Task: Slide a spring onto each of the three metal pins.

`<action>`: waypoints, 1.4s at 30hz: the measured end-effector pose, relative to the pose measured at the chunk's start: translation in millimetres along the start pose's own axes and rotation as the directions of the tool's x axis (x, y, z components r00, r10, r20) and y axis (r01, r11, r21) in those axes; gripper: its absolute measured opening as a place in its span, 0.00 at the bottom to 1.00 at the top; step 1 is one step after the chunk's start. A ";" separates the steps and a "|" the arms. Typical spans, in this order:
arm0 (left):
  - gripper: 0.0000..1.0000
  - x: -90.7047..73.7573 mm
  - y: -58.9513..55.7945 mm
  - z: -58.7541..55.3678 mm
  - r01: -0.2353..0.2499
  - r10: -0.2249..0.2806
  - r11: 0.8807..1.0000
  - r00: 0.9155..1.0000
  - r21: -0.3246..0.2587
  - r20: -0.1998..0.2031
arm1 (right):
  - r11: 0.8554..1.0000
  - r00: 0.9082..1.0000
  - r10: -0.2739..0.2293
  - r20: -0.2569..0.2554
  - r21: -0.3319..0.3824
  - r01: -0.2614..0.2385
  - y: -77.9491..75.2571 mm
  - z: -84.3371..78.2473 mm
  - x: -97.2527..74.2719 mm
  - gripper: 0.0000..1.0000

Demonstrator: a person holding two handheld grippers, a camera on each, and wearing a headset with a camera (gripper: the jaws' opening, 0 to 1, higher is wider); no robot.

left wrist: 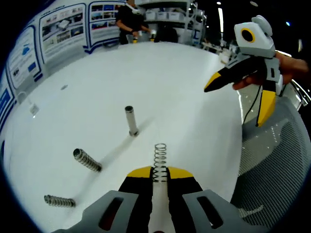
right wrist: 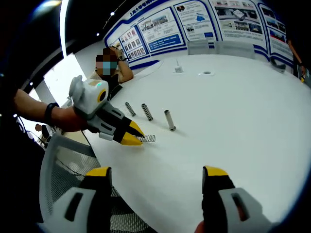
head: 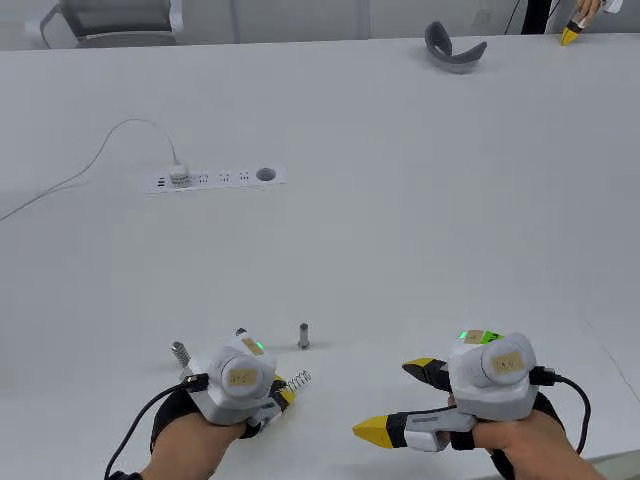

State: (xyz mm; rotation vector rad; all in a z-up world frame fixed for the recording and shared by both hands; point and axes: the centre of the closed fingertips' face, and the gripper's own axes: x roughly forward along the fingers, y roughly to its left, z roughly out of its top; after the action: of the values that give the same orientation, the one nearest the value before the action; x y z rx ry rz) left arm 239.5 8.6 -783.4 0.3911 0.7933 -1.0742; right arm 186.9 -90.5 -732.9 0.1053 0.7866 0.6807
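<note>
My left gripper (head: pixel 283 392) is shut on a small coil spring (head: pixel 298 380), which sticks out past its yellow tips. In the left gripper view the spring (left wrist: pixel 159 156) stands up from the shut jaws (left wrist: pixel 159 172). Ahead of it stands a bare metal pin (left wrist: pixel 130 120) (head: pixel 303 336). Two more pins (left wrist: pixel 87 160) (left wrist: pixel 59 200) to its left each carry a spring. My right gripper (head: pixel 395 400) hovers open over the table's near edge with nothing between its jaws (right wrist: pixel 156 172). Its view has the left gripper (right wrist: pixel 131 138), the held spring (right wrist: pixel 148 139) and the bare pin (right wrist: pixel 169 120).
A white power strip (head: pixel 212 179) with a plugged cable lies mid-table. At the far edge lies a grey curved object (head: pixel 455 50), and another person's yellow-tipped gripper (head: pixel 572 30) is nearby. The table's front edge runs just below my hands.
</note>
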 end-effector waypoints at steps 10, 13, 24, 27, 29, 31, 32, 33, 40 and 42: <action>0.10 -27.5 10.0 -6.2 -0.023 0.025 0.999 0.999 -0.040 0.026 | 1.000 1.000 0.020 -0.007 -0.008 -0.020 8.7 0.2 5.5 0.77; 0.10 -34.9 10.7 -7.7 -0.030 0.031 0.999 0.999 -0.041 0.033 | 1.000 1.000 0.026 -0.012 -0.014 -0.026 9.7 0.6 6.8 0.77; 0.10 -61.4 16.0 -13.1 -0.039 0.041 0.998 0.997 -0.043 0.059 | 0.998 0.999 0.049 -0.005 -0.024 -0.049 18.0 8.5 9.4 0.77; 0.10 -68.0 13.5 -13.0 -0.034 0.036 0.999 0.997 -0.026 0.064 | 0.998 0.998 0.055 -0.005 -0.024 -0.055 21.0 9.1 11.8 0.77; 0.10 -70.8 12.9 -13.8 -0.033 0.035 0.999 0.997 -0.022 0.066 | 0.998 0.998 0.059 -0.008 -0.024 -0.059 22.8 8.9 13.7 0.77; 0.10 -73.1 11.7 -16.2 -0.033 0.035 0.999 0.997 -0.034 0.067 | 0.997 0.997 0.074 -0.016 -0.027 -0.075 26.9 8.4 16.7 0.76; 0.10 -73.6 10.0 -17.0 -0.031 0.033 0.999 0.997 -0.034 0.067 | 0.996 0.997 0.080 -0.019 -0.031 -0.080 28.1 8.7 17.7 0.76; 0.10 -74.3 8.1 -17.7 -0.029 0.031 0.999 0.997 -0.032 0.066 | 0.996 0.996 0.084 -0.021 -0.034 -0.085 29.1 9.2 18.5 0.76; 0.10 -80.7 -1.7 -14.3 -0.022 0.024 0.999 0.996 -0.027 0.080 | 0.993 0.994 0.113 -0.006 -0.042 -0.113 33.9 23.1 23.6 0.76; 0.10 -81.6 -2.6 -11.7 -0.020 0.022 1.000 0.996 -0.023 0.085 | 0.992 0.993 0.119 -0.003 -0.043 -0.119 34.8 26.4 25.4 0.75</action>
State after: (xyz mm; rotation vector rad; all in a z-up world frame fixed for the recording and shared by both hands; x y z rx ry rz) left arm 212.9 66.1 -730.7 0.3323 0.7233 -1.0552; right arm 199.5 -43.9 -718.2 0.1139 0.7699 0.8100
